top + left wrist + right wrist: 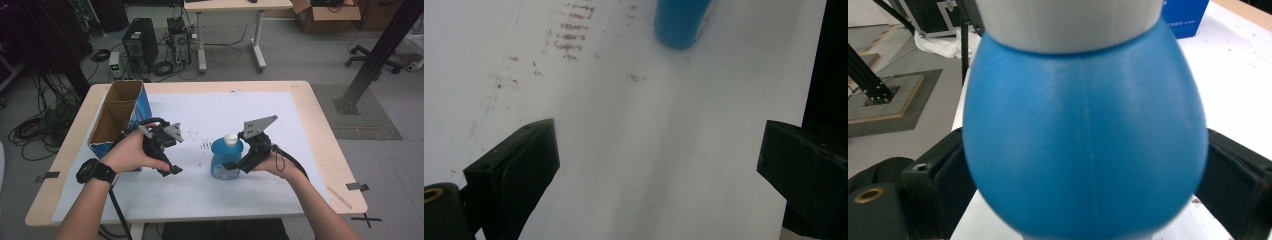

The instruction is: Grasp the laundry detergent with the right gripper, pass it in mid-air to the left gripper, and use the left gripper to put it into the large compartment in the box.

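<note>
Your left gripper has its jaws wide apart, one black pad at lower left of frame, the other at lower right, with nothing between them except bare white sheet. Blue bottle stands at top centre, well clear of both pads. Brownish smudge marks sit at upper left, just beside the bottle.
</note>
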The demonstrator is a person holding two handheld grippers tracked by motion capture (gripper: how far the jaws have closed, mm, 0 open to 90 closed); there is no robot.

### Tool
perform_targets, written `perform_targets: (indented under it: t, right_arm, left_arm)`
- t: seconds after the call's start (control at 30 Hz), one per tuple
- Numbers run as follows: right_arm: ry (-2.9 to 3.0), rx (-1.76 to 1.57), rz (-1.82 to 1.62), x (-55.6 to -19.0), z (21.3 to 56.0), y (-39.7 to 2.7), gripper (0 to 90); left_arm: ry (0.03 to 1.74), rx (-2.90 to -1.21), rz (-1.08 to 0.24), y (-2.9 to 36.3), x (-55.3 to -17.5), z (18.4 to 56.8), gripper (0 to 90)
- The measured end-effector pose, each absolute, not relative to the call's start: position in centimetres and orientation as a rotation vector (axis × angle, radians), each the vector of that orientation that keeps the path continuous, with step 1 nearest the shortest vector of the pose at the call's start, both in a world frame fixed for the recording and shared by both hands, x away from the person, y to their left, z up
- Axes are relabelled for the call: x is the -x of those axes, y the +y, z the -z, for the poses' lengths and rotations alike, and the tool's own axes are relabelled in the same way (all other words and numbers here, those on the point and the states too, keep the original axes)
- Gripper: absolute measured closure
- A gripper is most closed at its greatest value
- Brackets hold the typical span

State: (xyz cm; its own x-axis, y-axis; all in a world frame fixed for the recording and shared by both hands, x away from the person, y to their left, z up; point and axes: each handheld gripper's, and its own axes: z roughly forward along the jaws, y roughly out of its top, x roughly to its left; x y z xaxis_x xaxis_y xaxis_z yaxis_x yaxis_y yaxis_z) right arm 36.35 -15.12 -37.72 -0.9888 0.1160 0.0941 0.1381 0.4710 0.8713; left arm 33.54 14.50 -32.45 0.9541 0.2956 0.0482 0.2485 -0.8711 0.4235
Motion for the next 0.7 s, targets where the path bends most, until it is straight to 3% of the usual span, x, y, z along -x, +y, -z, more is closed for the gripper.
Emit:
perform_targets:
  t: [0.7]
  right_arm:
    - [-2.667,0.204,1.58,-36.38,38.12,-15.14,17.7]
  left_arm:
    - [0.387,-2.686,-0.147,14.32,-33.57,32.46,3.9]
